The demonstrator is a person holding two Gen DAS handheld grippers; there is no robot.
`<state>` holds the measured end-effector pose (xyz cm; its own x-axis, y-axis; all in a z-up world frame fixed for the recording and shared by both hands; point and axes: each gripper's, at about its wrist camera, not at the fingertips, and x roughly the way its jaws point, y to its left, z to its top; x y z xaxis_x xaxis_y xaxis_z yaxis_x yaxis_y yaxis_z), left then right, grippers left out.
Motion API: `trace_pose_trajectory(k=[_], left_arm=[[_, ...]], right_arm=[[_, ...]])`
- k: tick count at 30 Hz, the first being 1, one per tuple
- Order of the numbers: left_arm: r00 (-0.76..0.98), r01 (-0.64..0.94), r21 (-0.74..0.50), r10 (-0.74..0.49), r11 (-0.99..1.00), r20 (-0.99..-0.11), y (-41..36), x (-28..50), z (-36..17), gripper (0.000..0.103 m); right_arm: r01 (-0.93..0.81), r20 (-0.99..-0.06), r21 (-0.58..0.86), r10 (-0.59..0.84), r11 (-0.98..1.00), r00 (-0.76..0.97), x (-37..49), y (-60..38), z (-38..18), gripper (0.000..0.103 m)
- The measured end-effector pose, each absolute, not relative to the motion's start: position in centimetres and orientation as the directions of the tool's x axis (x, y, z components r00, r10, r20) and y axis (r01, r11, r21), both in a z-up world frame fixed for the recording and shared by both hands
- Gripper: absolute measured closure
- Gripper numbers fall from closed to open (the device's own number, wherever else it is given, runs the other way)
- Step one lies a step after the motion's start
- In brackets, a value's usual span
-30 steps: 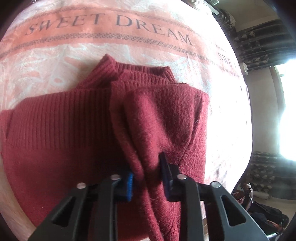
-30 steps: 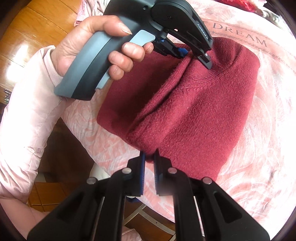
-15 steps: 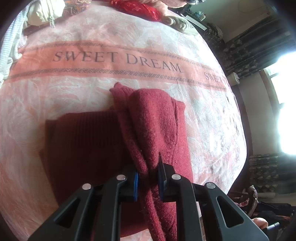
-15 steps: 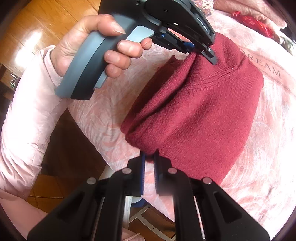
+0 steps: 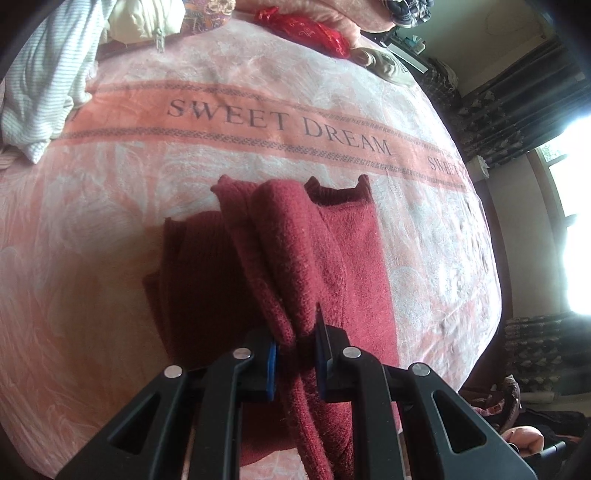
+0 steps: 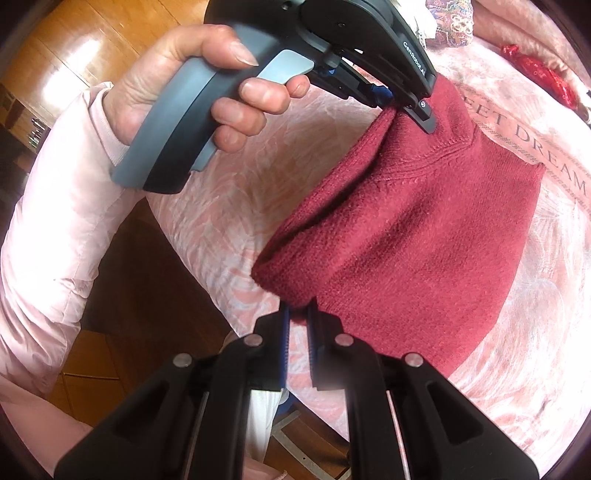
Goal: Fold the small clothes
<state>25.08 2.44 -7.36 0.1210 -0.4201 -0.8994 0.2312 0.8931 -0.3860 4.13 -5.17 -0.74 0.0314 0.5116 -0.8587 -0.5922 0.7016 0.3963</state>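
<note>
Over the pink "SWEET DREAM" blanket (image 5: 229,122), a dark red knit sweater (image 5: 332,251) hangs lifted, one bunched fold clamped in the left gripper (image 5: 295,354) and its near corner pinched in the right gripper (image 6: 297,314). The sweater is thick and fuzzy, folded over itself, its ribbed collar toward the blanket's lettering and its far part resting on the blanket. Beyond the lettering lie a striped white cloth (image 5: 44,81) and a shiny red packet (image 5: 314,31); nothing stands between grippers and sweater.

Left gripper (image 5: 295,354) clamped — right gripper (image 6: 297,328) pinched, both angled steeply down
</note>
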Motion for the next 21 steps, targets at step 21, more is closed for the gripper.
trace_pose_trajectory(k=[21], left_arm=[[0.087, 0.185, -0.366, -0.386, 0.912, -0.919, 8.4, 24.8, -13.4, 0.088]], right_arm=[[-0.552, -0.85, 0.485, 0.514, 0.679, -0.114, 5.1, 0.9, -8.3, 0.096]])
